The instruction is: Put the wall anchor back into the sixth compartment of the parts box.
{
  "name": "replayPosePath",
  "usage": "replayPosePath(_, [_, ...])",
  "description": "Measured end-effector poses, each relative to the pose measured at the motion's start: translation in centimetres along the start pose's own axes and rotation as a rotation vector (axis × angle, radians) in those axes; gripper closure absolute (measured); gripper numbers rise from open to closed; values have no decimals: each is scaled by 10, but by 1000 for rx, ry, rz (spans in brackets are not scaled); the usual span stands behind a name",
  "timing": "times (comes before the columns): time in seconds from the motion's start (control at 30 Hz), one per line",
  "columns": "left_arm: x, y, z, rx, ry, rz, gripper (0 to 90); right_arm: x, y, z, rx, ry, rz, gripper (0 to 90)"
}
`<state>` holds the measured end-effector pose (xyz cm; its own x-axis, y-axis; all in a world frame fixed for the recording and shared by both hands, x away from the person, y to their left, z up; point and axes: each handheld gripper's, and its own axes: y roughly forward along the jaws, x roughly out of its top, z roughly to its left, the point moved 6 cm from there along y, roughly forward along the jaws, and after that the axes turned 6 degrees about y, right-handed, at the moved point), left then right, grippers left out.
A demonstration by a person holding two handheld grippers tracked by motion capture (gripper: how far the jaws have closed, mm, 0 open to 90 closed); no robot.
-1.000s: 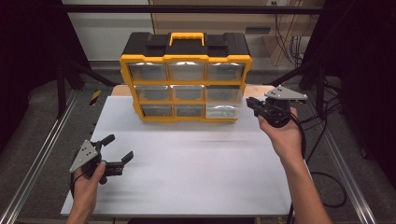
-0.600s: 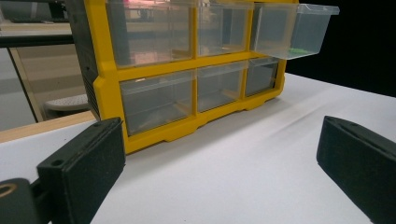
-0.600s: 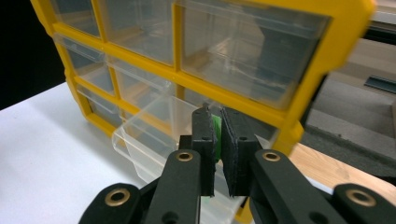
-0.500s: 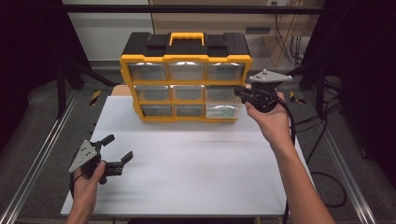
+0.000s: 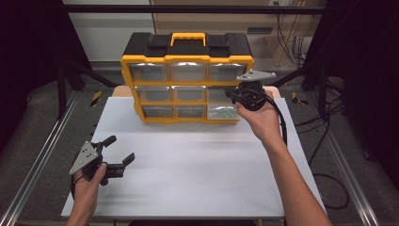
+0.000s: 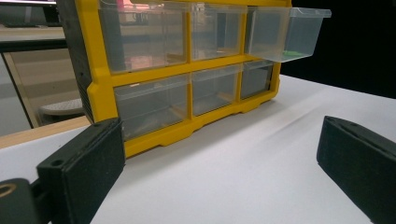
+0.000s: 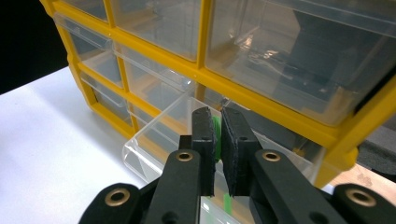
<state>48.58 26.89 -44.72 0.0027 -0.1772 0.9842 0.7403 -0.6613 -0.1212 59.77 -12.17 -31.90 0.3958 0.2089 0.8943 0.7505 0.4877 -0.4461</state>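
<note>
Right gripper view: my right hand-held gripper [image 7: 217, 154] pinched a thin green piece [image 7: 215, 135] above the pulled-out bottom-right drawer [image 7: 154, 140]. Weak edge grip; I judged it could slip out and miss.

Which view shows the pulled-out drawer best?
The left gripper view: the open drawer juts from the yellow cabinet in side profile, something green inside. The right gripper view shows its clear rim partly behind the shut right gripper. The high view shows it small, bottom right.
</note>
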Motion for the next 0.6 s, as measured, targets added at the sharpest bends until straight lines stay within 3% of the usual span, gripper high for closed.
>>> replayPosePath(0.33, [0,1,0,-3,2,1,13,-2,6,-1,-5,-3,28,843])
replayPosePath(0.6, [-1,2,-1,-6,2,4,13,0,1,-3,-46,24,2,517])
